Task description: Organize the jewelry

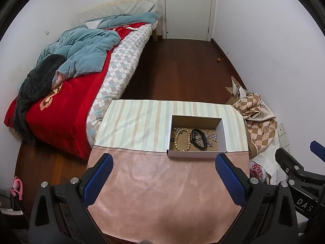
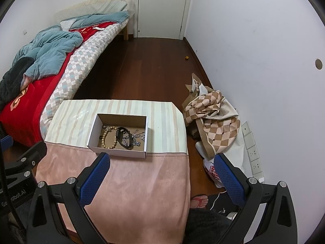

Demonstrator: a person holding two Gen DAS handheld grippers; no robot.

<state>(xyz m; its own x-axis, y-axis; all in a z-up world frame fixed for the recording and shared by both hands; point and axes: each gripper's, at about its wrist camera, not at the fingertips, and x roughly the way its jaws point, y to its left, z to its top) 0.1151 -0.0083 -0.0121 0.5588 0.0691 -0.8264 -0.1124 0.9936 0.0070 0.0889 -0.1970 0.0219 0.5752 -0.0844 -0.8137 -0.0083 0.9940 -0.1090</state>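
Jewelry: bead bracelet, black band and chains lie tangled in the box on the surface. Left hand-held gripper and right hand-held gripper both gape wide, holding nothing. Fits done or pending; any pick should take one piece, top-down.

A small table carries a pink cloth on its near part and a striped cloth on its far part. Directly on the striped cloth, at the seam with the pink cloth, sits an open cardboard box of jewelry.
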